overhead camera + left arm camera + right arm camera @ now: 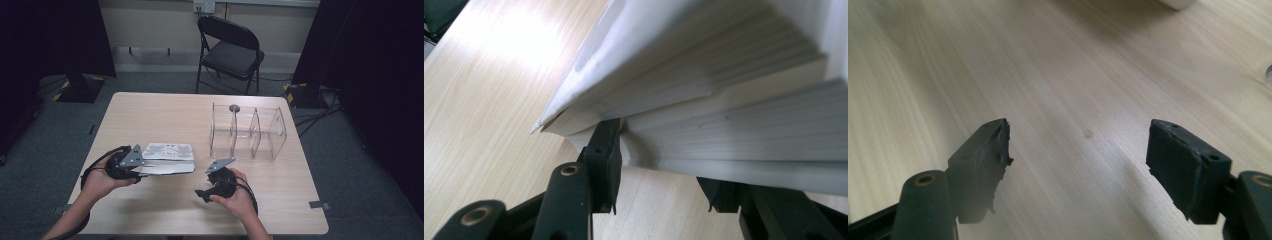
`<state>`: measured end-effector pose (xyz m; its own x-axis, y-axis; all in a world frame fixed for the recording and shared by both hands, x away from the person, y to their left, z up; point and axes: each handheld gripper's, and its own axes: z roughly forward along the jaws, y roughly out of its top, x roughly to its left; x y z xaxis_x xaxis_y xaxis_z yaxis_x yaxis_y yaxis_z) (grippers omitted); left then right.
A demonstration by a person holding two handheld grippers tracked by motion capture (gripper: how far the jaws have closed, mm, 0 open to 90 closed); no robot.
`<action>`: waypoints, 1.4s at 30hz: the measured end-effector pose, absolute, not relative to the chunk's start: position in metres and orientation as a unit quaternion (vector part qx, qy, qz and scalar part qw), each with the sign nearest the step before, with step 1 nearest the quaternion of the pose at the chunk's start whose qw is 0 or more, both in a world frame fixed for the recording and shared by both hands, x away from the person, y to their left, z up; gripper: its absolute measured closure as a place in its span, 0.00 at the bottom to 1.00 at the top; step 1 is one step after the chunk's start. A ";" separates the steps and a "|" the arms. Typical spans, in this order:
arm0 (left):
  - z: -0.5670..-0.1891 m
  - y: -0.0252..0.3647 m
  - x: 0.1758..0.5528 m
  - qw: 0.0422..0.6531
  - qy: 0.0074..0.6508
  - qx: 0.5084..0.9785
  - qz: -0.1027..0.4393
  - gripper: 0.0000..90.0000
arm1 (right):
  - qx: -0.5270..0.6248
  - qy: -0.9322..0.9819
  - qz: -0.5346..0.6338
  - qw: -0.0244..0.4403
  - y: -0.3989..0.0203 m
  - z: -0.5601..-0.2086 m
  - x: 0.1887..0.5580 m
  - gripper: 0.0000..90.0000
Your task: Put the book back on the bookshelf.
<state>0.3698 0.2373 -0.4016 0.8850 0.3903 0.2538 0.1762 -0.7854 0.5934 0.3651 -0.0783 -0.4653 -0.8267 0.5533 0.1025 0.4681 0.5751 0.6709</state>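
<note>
Pale wood grain covers the counter (165,115), on which a booklet (167,159) with a patterned cover is seen lying near the front left, with a clear acrylic organizer (248,132) of several compartments standing to its right, well apart from it, in the high view. The left gripper (131,167) is held in the person's left hand (102,181) at the booklet's left end, and the booklet's near corner is shown raised off the counter there. In the left gripper view the stack of white pages (704,95) is seen fanned open, one black finger (605,155) being pushed in among the leaves at the corner while the other finger (724,192) lies beneath the lower pages; a bundle of pages is thus pinched between them. The right gripper (212,187) is held in the right hand (237,200) near the front edge of the counter, below the organizer and to the right of the booklet, touching neither. In the right gripper view its fingers (985,155) are spread wide apart with bare wood between them, and nothing is gripped. A black folding chair (231,47) is seen beyond the far edge of the counter, on grey carpet, and dark curtains are hung at both sides of the room
</note>
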 end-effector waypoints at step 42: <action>-0.361 0.245 0.395 0.283 0.186 0.930 0.144 0.79 | 0.265 0.888 0.365 0.087 -0.084 -0.494 0.365 0.21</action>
<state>0.3950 0.2448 -0.3612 0.8891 0.4278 0.1624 0.2647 -0.7703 0.5802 0.3646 -0.0838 -0.4941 -0.8444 0.5343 0.0386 0.4068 0.5927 0.6951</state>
